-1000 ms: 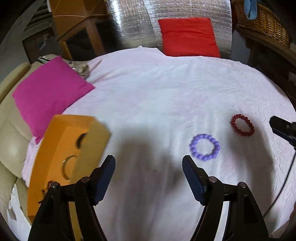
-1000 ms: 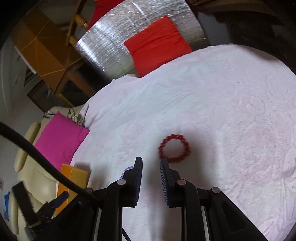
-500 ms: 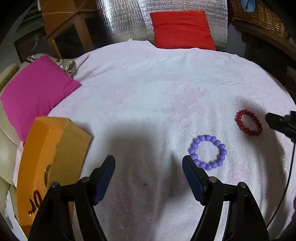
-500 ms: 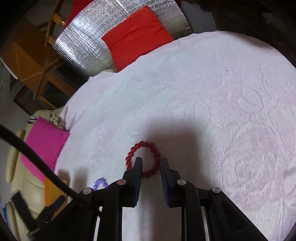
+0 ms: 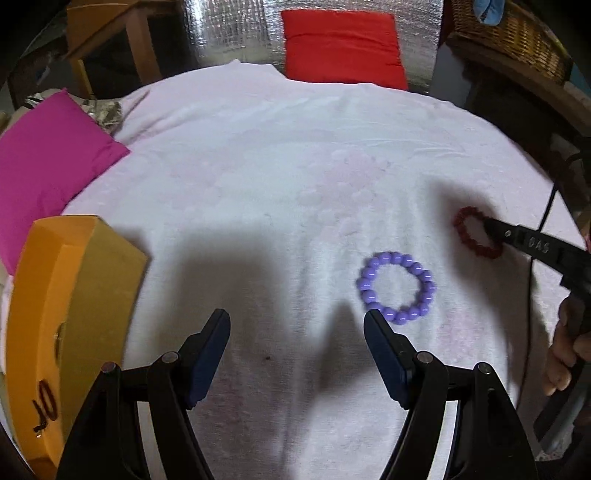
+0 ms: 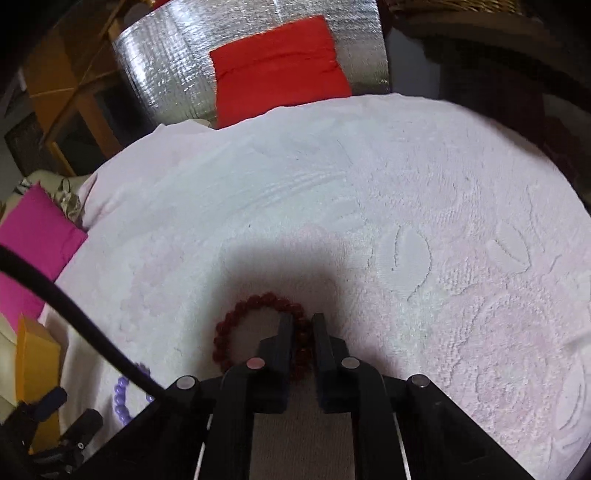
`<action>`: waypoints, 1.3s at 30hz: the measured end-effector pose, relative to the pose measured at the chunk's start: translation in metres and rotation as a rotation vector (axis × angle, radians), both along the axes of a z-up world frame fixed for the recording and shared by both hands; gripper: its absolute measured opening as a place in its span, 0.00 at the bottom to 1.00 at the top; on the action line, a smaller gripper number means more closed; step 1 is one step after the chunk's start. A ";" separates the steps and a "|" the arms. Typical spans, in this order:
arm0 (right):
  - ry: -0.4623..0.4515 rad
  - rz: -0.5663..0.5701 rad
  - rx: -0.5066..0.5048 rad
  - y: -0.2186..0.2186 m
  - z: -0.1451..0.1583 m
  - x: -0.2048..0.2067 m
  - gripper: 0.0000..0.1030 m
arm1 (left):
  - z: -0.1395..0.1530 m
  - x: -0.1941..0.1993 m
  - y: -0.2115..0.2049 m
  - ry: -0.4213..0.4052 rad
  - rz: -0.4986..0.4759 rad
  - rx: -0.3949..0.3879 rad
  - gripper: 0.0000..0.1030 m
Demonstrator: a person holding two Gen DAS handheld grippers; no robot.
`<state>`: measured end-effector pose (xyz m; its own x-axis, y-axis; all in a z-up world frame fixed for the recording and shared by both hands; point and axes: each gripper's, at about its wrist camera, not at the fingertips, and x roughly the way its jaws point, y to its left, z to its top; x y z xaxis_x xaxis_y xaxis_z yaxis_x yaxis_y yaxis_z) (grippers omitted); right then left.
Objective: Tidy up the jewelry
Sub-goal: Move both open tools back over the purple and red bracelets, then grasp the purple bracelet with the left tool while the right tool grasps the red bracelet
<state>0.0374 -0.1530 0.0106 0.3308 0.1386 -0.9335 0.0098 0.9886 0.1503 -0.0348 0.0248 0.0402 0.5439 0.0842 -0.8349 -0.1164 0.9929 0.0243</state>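
Observation:
A dark red bead bracelet lies on the pale pink cloth; its right side runs between the narrowly parted fingers of my right gripper, which straddle it without a clear clamp. The bracelet also shows in the left wrist view, with the right gripper's tip on it. A purple bead bracelet lies just ahead and right of my wide-open, empty left gripper. An orange jewelry box stands at the left, holding rings.
A magenta cushion lies at the left and a red cushion at the back against silver foil. A wicker basket sits at the back right. A black cable crosses the right wrist view.
My right gripper has moved forward and down until its fingers straddle the red bracelet. My left gripper has drawn closer to the purple bracelet, still open.

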 end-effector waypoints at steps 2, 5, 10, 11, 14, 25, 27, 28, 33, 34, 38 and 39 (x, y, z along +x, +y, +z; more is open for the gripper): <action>0.006 0.009 0.004 -0.003 0.004 -0.003 0.10 | 0.000 0.001 -0.004 -0.003 -0.019 -0.028 0.73; 0.029 0.014 0.003 -0.010 0.007 -0.008 0.10 | -0.001 0.005 -0.012 -0.003 -0.050 -0.060 0.73; 0.077 0.014 0.031 -0.022 0.011 -0.018 0.10 | -0.009 0.018 -0.009 0.015 -0.035 -0.115 0.73; 0.086 0.014 0.038 -0.025 0.012 -0.020 0.10 | -0.009 0.019 -0.007 0.010 -0.024 -0.125 0.73; 0.119 0.005 0.064 -0.031 0.014 -0.027 0.10 | -0.011 0.025 -0.001 0.003 -0.011 -0.156 0.72; 0.132 0.022 0.055 -0.034 0.016 -0.035 0.10 | -0.016 0.035 -0.017 -0.014 -0.080 -0.084 0.34; 0.127 0.023 0.054 -0.033 0.017 -0.036 0.10 | -0.014 0.034 -0.021 -0.016 -0.091 -0.069 0.27; 0.125 0.022 0.058 -0.030 0.015 -0.032 0.10 | -0.014 0.033 -0.021 -0.018 -0.096 -0.070 0.19; 0.089 0.047 0.101 -0.028 0.024 -0.031 0.10 | -0.015 0.030 -0.008 0.000 -0.084 -0.065 0.15; 0.088 0.050 0.098 -0.026 0.025 -0.032 0.10 | -0.013 0.029 -0.004 0.000 -0.080 -0.074 0.15; 0.115 0.034 0.082 -0.028 0.021 -0.032 0.10 | -0.010 0.021 0.011 -0.001 -0.070 -0.086 0.15; 0.132 0.026 0.068 -0.030 0.018 -0.032 0.10 | -0.010 0.021 0.013 0.002 -0.073 -0.094 0.15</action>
